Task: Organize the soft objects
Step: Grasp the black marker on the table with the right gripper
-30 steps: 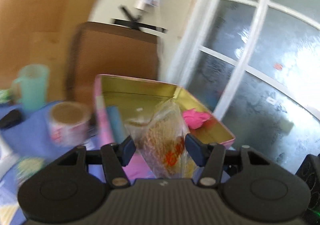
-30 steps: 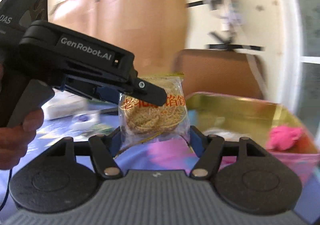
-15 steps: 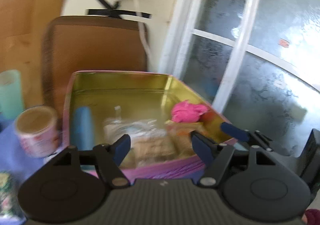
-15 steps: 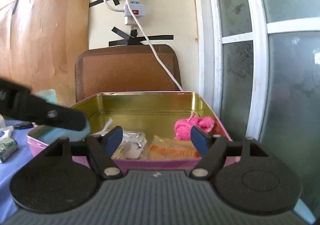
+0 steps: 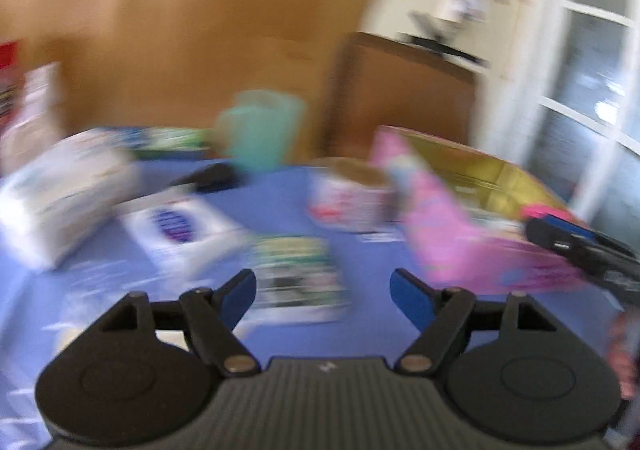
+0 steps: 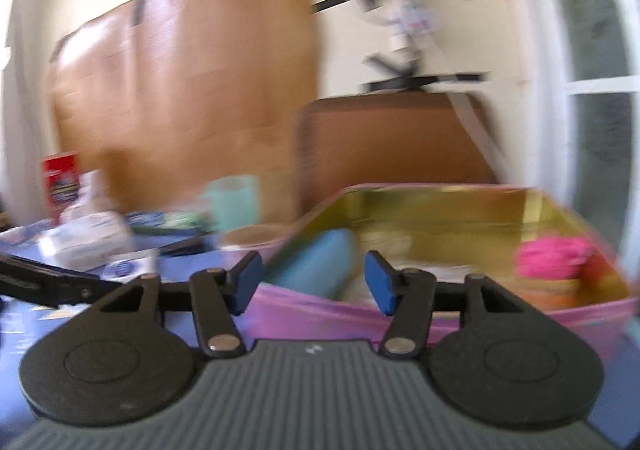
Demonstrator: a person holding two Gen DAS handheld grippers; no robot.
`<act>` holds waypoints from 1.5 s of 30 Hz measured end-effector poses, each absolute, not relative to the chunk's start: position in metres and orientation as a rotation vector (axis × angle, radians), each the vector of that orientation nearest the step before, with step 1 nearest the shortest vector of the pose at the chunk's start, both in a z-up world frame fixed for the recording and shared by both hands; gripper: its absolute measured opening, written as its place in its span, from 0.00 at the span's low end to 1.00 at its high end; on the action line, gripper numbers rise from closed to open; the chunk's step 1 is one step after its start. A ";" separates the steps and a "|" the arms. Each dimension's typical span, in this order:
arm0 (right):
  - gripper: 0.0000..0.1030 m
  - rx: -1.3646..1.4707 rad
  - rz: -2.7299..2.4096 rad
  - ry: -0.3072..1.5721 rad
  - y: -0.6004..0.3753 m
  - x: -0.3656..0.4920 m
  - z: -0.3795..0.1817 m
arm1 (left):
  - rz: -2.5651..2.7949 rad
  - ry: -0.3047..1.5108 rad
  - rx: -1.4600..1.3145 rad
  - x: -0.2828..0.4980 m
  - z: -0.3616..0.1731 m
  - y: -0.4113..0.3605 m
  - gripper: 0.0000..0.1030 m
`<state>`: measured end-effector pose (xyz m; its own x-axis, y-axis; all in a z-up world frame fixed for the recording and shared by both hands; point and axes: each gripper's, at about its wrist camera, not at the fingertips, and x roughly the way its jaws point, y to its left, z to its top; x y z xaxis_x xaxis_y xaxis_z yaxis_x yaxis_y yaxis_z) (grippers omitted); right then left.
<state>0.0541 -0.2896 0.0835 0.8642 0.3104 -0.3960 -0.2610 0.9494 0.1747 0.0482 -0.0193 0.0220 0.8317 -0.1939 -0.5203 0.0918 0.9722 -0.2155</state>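
A pink tin box (image 6: 440, 314) with a gold inside stands on the blue table; it also shows at the right of the left wrist view (image 5: 460, 242). Inside lie a pink cloth (image 6: 552, 258), a blue roll (image 6: 316, 266) and clear packets. My left gripper (image 5: 323, 292) is open and empty above a green-and-white packet (image 5: 298, 274) on the table. My right gripper (image 6: 312, 282) is open and empty at the box's near rim. Both views are blurred.
A teal cup (image 5: 260, 133), a small paper tub (image 5: 348, 193), a white tissue pack (image 5: 60, 193) and a white-and-blue packet (image 5: 180, 226) lie on the blue table (image 5: 280, 334). A brown chair back (image 6: 392, 141) stands behind the box. A window is at the right.
The bagged scouring pad has been let go into the box. My left gripper has swung left over the table. My right gripper has turned left and its jaws have narrowed.
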 end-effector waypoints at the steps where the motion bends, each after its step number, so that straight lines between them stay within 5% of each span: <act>1: 0.46 0.129 0.349 0.463 -0.279 0.060 0.084 | -0.093 0.572 -0.196 0.048 0.017 -0.003 0.74; 8: 0.46 0.191 0.572 0.657 -0.191 0.123 0.091 | 0.028 0.491 -0.321 0.036 -0.002 0.066 0.75; 17: 0.48 0.303 0.419 0.989 -0.090 0.254 0.049 | -0.043 0.355 -0.310 0.019 0.003 0.062 0.79; 23: 0.62 0.254 0.291 1.093 -0.050 0.295 0.020 | -0.048 0.374 -0.463 0.019 -0.004 0.086 0.79; 27: 0.64 0.146 0.266 1.074 -0.029 0.302 0.015 | -0.057 0.383 -0.526 0.019 -0.007 0.094 0.79; 29: 0.57 0.066 0.266 1.059 -0.020 0.303 0.015 | -0.064 0.387 -0.529 0.019 -0.008 0.094 0.79; 31: 0.39 -0.010 0.279 1.037 -0.018 0.297 0.016 | -0.068 0.390 -0.524 0.020 -0.007 0.093 0.79; 45: 0.38 0.059 0.395 0.861 -0.090 0.230 0.087 | 0.005 0.413 -0.448 0.026 -0.009 0.084 0.80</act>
<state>0.2302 -0.0897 0.0866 0.5842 0.3622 -0.7263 -0.3151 0.9259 0.2083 0.0262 0.0838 -0.0086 0.9173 -0.0848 -0.3890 -0.0946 0.9027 -0.4197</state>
